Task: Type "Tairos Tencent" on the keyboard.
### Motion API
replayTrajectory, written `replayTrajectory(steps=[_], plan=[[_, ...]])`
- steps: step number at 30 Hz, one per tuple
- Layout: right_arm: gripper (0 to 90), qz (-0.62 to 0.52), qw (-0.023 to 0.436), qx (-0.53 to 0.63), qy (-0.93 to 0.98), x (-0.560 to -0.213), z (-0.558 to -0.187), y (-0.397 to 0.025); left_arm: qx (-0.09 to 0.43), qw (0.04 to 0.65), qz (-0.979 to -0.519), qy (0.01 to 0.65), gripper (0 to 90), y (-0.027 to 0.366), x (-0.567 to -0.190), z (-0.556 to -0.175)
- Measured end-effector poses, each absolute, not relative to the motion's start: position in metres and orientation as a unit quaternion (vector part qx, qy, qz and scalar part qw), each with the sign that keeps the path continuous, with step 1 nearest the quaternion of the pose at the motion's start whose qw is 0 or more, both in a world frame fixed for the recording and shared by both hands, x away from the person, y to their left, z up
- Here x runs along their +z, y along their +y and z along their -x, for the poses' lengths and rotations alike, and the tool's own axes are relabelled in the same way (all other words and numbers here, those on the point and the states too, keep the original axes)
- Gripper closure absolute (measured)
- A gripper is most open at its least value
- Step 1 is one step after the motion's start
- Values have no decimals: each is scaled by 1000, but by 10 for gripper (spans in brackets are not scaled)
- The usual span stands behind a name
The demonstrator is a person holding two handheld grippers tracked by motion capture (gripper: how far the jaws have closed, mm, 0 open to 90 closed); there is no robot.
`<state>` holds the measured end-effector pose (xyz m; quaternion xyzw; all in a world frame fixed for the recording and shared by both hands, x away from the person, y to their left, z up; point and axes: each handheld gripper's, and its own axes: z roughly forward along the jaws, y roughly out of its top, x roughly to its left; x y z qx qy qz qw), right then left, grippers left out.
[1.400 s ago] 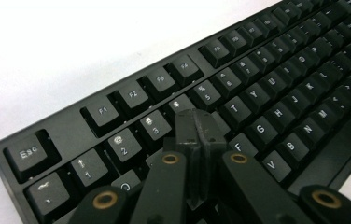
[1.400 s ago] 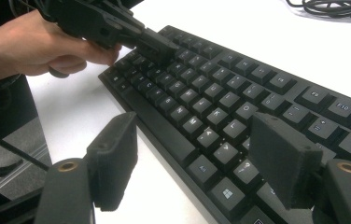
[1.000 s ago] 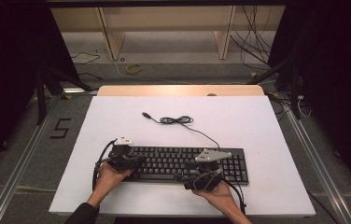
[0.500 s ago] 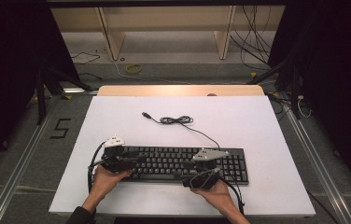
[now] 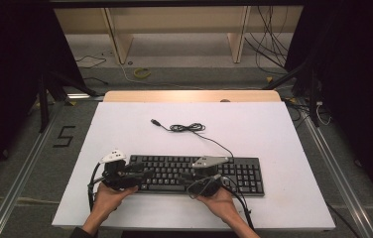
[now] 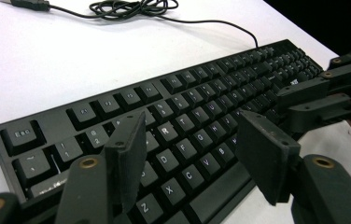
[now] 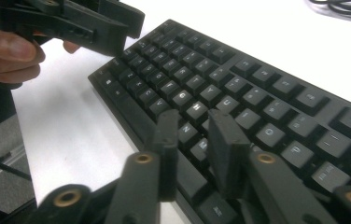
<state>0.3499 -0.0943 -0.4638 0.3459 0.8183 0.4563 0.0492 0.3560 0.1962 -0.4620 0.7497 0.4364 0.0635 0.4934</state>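
A black keyboard [image 5: 234, 173] lies along the near part of the white table [image 5: 274, 129]. Its cable [image 5: 189, 128] is coiled behind it and ends in a loose USB plug [image 5: 155, 121]. My left gripper [image 5: 145, 174] hovers over the keyboard's left end, open, with a wide gap and nothing between its jaws [image 6: 192, 126]. Its view looks across the letter keys [image 6: 187, 84], with the right gripper [image 6: 323, 93] at the right edge. My right gripper [image 5: 188, 177] is low over the middle keys, its jaws [image 7: 194, 116] parted narrowly and holding nothing. The left gripper [image 7: 113, 23] is at that view's top left.
A wooden strip [image 5: 189, 96] runs along the table's far edge. Bare white surface lies behind and to both sides of the keyboard. Beyond the table are floor cables [image 5: 142, 73] and shelf legs [image 5: 117, 42]. A hand [image 7: 5, 51] grips the left gripper.
Both grippers have slid a little to the left over the keyboard. The keyboard and its cable have not moved.
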Motion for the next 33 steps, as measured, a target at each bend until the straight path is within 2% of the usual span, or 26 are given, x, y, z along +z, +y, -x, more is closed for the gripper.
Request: replayTrajectory(steps=[5, 10, 33], plan=[[855, -338, 51, 449, 826, -467, -354, -84, 65, 499, -751, 428, 408, 196, -462, -351], [896, -334, 49, 439, 832, -471, -358, -74, 64, 504, -750, 424, 387, 198, -462, -348], [900, -335, 64, 407, 847, -486, -361, -59, 66, 505, -753, 417, 378, 198, -463, -342]])
